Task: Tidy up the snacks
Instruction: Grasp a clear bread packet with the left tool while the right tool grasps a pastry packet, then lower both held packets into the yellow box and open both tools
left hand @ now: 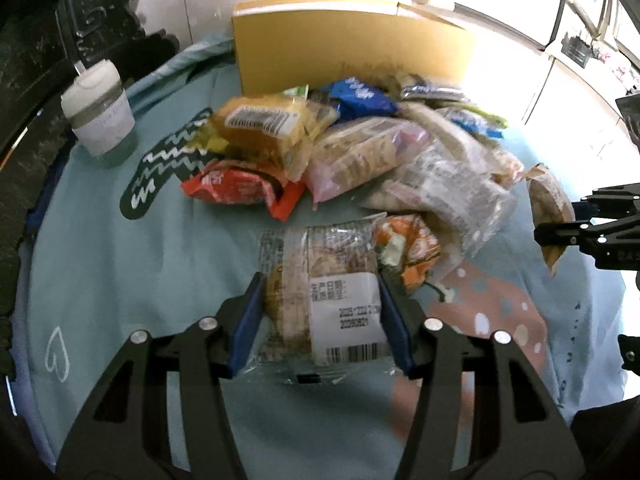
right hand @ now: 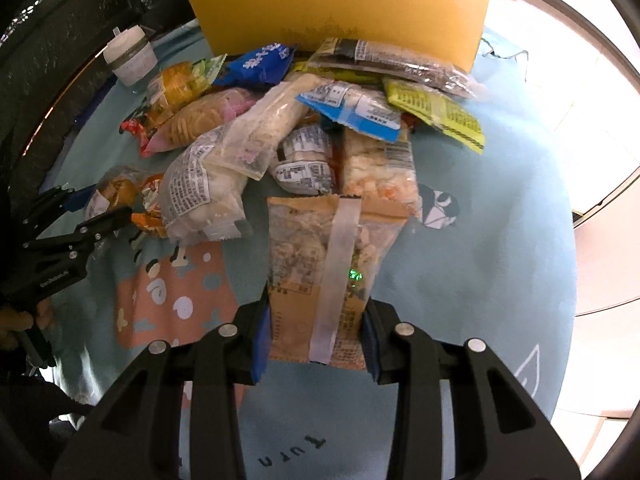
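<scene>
Nearest: my left gripper [left hand: 320, 320] pinches clear-wrapped bread packet with white barcode label [left hand: 324, 300] | my right gripper [right hand: 316, 336] pinches tan taped snack bag [right hand: 328, 264] | both packets in front of yellow cardboard box [right hand: 340, 8], snack heap between | judged: lifted for boxing.

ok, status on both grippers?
Left gripper shut on clear bread packet. Right gripper shut on tan snack bag. Yellow box behind pile, unobstructed.

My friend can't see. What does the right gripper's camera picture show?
The right gripper pinches a tan-edged clear snack bag above a blue tablecloth. Behind it lies a pile of snack packets in front of a yellow cardboard box.
</scene>
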Motion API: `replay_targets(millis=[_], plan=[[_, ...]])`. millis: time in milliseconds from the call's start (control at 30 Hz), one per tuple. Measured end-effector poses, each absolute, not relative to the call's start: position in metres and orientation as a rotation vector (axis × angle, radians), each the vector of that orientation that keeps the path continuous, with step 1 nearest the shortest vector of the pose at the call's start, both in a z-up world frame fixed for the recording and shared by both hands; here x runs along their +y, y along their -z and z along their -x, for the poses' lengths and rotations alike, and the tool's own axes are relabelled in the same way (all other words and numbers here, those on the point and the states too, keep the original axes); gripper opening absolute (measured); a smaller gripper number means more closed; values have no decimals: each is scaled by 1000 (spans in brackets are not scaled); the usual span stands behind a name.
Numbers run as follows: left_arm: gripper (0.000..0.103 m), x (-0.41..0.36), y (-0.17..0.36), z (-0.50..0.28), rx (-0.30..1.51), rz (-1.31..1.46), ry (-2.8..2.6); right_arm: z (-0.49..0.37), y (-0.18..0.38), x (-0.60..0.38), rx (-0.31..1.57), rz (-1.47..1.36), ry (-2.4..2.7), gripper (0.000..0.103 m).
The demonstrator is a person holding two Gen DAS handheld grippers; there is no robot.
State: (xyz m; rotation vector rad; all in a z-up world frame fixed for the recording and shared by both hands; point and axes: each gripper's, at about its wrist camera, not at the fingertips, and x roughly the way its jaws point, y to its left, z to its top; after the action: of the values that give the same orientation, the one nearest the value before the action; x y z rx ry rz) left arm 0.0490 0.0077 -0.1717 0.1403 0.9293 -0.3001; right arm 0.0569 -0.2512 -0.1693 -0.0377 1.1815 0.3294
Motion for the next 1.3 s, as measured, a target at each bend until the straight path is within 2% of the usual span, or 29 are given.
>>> replay_targets(millis=[400, 867, 1300], plan=[[56, 0, 119, -36, 827, -150, 293, -52, 117, -246, 1055, 10, -334, 37], [56, -28, -7, -98, 679, -77, 234, -94, -8, -255, 782, -10, -342, 37], [56, -55, -35, -171, 653, -114, 207, -170, -46, -258, 718, 17, -310, 37]])
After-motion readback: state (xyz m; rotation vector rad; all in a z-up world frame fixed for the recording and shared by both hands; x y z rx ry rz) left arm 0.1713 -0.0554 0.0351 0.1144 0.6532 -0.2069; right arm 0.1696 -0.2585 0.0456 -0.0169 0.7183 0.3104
